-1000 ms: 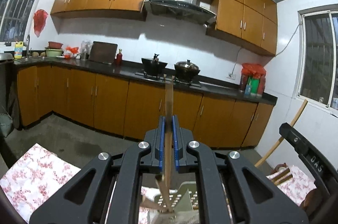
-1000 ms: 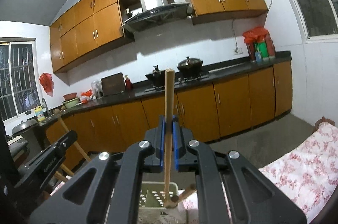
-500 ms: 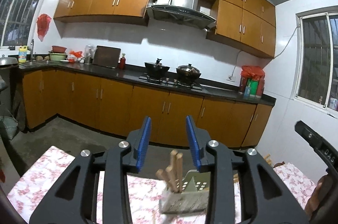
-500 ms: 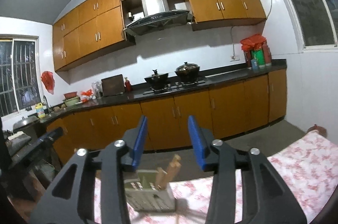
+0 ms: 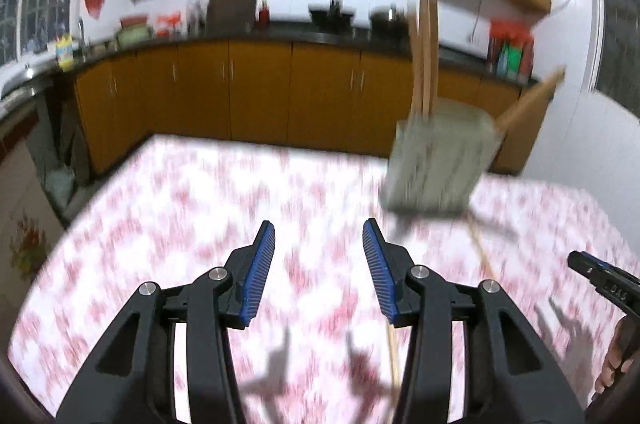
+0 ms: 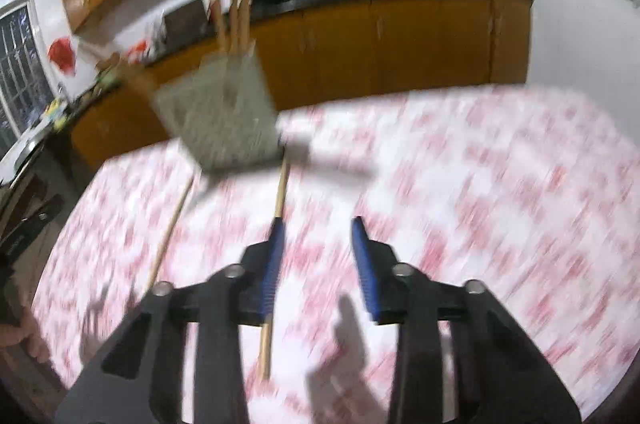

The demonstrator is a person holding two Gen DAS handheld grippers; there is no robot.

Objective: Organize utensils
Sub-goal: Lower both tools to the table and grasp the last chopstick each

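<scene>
A grey-green perforated utensil holder point(image 5: 440, 159) stands on the floral tablecloth with several wooden sticks point(image 5: 426, 55) upright in it; it also shows in the right wrist view point(image 6: 220, 115). My left gripper point(image 5: 319, 260) is open and empty, low over the cloth, left of and nearer than the holder. My right gripper point(image 6: 318, 252) is open and empty. One wooden stick point(image 6: 280, 195) lies on the cloth beside its left finger. Another stick point(image 6: 170, 228) lies further left; a stick also shows in the left wrist view point(image 5: 482, 252). Both views are motion-blurred.
The table with the pink floral cloth point(image 5: 180, 224) fills the foreground. Orange kitchen cabinets point(image 5: 256, 87) and a dark counter with pots run behind it. The other gripper point(image 5: 604, 284) shows at the right edge of the left wrist view.
Both grippers let go of their wooden sticks into the holder, opened, and have tilted down toward the tablecloth. The holder now looks farther up in both views.
</scene>
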